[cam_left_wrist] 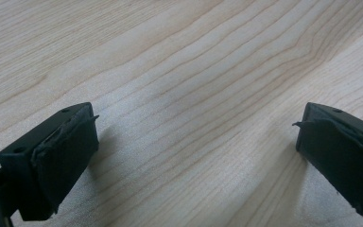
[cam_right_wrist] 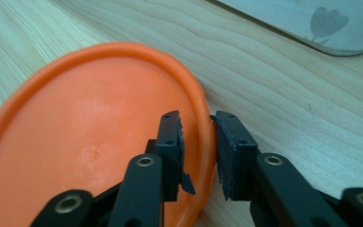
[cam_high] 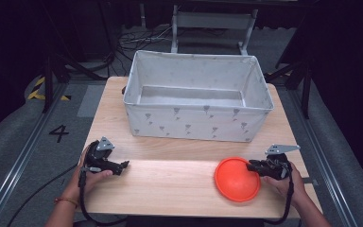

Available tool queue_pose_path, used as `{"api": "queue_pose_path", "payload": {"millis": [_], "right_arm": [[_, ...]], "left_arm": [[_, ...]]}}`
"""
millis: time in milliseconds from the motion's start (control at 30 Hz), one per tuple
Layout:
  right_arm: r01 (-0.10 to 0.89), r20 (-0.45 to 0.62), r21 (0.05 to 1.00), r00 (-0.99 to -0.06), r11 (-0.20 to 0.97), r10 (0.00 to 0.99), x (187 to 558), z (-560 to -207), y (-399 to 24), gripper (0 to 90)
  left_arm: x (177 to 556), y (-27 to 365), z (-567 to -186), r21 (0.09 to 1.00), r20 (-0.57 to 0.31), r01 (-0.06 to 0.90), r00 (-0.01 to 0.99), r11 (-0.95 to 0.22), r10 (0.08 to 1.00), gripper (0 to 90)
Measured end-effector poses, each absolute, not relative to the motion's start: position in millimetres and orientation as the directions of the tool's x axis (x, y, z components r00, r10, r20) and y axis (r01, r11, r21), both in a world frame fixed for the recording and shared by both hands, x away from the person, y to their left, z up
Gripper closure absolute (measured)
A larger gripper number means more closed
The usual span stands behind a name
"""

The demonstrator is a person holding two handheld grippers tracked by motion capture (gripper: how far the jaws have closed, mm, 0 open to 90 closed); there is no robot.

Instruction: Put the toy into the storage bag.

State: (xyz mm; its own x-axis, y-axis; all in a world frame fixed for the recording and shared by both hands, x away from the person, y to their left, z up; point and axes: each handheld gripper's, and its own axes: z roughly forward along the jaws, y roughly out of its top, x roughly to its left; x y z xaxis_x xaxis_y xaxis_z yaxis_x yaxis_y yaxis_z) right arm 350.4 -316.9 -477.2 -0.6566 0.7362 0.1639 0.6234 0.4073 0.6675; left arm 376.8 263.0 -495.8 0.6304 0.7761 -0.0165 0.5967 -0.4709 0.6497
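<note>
Orange plate (cam_right_wrist: 90, 137) rim between right tool (cam_right_wrist: 199, 142) pads, clamped, on table (cam_right_wrist: 288, 94).

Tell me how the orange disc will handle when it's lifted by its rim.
The orange disc looks thin and shallow, so probably light. Its smooth, glossy rim may slip between the right hand-held gripper jaws straddling it. Held at one edge, it will likely droop or flex.

desk (cam_high: 170, 184): light wood, bare grain | fabric bin (cam_high: 196, 120): pale grey, small printed motifs, open top, at far half of desk | floor (cam_high: 59, 134): grey, marked "4", cables behind
</note>
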Motion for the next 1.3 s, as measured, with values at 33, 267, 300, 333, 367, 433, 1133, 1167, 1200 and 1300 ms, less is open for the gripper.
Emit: {"api": "queue_pose_path", "payload": {"millis": [33, 267, 300, 333, 367, 433, 1133, 1167, 1200, 1300], "right_arm": [[0.623, 0.164, 0.667, -0.657, 0.407, 0.736, 350, -477, -317, 70.1], [0.596, 0.109, 0.649, -0.687, 0.473, 0.718, 347, -484, -307, 44.1], [0.587, 0.095, 0.65, -0.693, 0.483, 0.714, 347, -485, -305, 36.4], [0.579, 0.074, 0.65, -0.694, 0.493, 0.716, 347, -486, -303, 31.1], [0.58, 0.07, 0.65, -0.689, 0.491, 0.722, 347, -487, -301, 28.3], [0.587, 0.084, 0.644, -0.691, 0.491, 0.718, 346, -487, -299, 23.6], [0.619, 0.208, 0.698, -0.656, 0.36, 0.725, 341, -476, -310, 74.5], [0.614, 0.207, 0.702, -0.66, 0.36, 0.723, 341, -474, -311, 75.5], [0.608, 0.201, 0.707, -0.664, 0.362, 0.721, 340, -472, -310, 76.3], [0.589, 0.205, 0.724, -0.68, 0.358, 0.704, 338, -463, -309, 79.0]], "left_arm": [[377, 263, -496, 0.65, -0.016, 0.597, 0.63, -0.471, 0.776, 0.2], [377, 263, -496, 0.65, -0.018, 0.597, 0.63, -0.469, 0.776, 0.2], [377, 263, -496, 0.65, -0.019, 0.598, 0.63, -0.469, 0.777, 0.2], [377, 263, -496, 0.65, -0.018, 0.598, 0.63, -0.47, 0.776, 0.2], [377, 263, -496, 0.649, -0.019, 0.598, 0.63, -0.47, 0.776, 0.2], [377, 263, -496, 0.65, -0.018, 0.597, 0.63, -0.47, 0.776, 0.2], [377, 263, -496, 0.649, -0.019, 0.598, 0.63, -0.47, 0.776, 0.2], [377, 263, -496, 0.65, -0.018, 0.597, 0.631, -0.471, 0.776, 0.2], [377, 263, -496, 0.65, -0.018, 0.597, 0.631, -0.47, 0.776, 0.2], [377, 263, -496, 0.65, -0.012, 0.594, 0.632, -0.473, 0.775, 0.3]]}}
